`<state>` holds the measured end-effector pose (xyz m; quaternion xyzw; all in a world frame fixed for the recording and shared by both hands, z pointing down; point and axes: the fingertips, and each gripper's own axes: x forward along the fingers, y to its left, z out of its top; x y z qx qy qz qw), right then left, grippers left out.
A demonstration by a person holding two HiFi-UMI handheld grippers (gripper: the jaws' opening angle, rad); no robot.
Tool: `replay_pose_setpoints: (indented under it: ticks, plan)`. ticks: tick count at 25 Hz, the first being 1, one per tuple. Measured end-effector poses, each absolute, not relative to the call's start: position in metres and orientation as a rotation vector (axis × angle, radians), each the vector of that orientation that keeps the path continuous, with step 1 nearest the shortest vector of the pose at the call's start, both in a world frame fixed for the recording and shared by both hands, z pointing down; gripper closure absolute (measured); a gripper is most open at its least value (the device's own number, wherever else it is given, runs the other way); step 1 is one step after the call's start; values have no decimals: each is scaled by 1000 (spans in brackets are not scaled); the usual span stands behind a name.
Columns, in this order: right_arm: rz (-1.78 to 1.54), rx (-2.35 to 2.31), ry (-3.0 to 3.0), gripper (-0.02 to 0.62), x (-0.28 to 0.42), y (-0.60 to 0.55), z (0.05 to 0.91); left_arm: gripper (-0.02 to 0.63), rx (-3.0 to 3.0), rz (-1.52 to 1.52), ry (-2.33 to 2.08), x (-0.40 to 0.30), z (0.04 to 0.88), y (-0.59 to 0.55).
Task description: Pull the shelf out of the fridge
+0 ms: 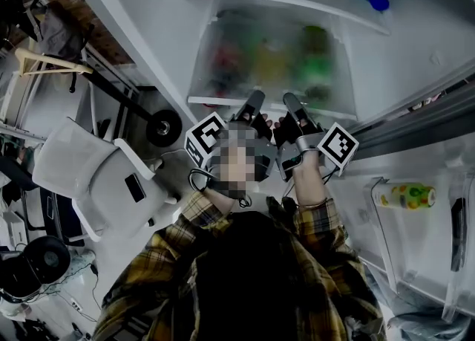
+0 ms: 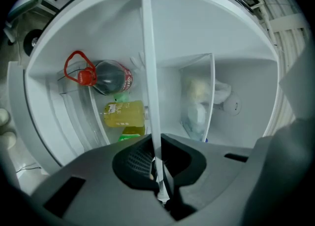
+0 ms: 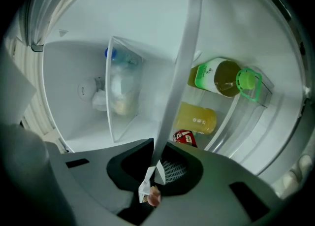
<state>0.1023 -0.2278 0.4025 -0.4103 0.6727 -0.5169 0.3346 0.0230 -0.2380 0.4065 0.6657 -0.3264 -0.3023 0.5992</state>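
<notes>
Frosted glass behind a white front rim: the shelf [image 1: 267,65] from the head view, low in the open fridge [image 1: 415,57], with blurred food under it. At that rim, side by side and close together, the left gripper [image 1: 255,98] and the right gripper [image 1: 289,100], marker cubes turned toward the person. Off to the left, a white chair [image 1: 96,176]; in the door at right, a spotted yellow bottle [image 1: 406,197]. From the left gripper view, left fingers [image 2: 140,162] clamped on the rim, a white strip running up the picture; left of it a red-capped bottle [image 2: 106,76] and a yellow juice bottle [image 2: 124,113], right of it a clear box [image 2: 199,99] with pale bags. From the right gripper view, right fingers [image 3: 172,170] likewise closed on the rim, with a green-capped bottle [image 3: 221,77], an amber bottle [image 3: 197,118] and a red can [image 3: 184,137] to its right.
</notes>
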Motion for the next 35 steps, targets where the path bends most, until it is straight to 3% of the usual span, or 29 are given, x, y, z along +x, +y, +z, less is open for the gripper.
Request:
replay_pose_setpoints:
  ticks: [35]
  plan:
    - [-1346, -1115, 1804, 541, 88, -152, 412, 581, 1544, -655, -695, 15, 410, -164]
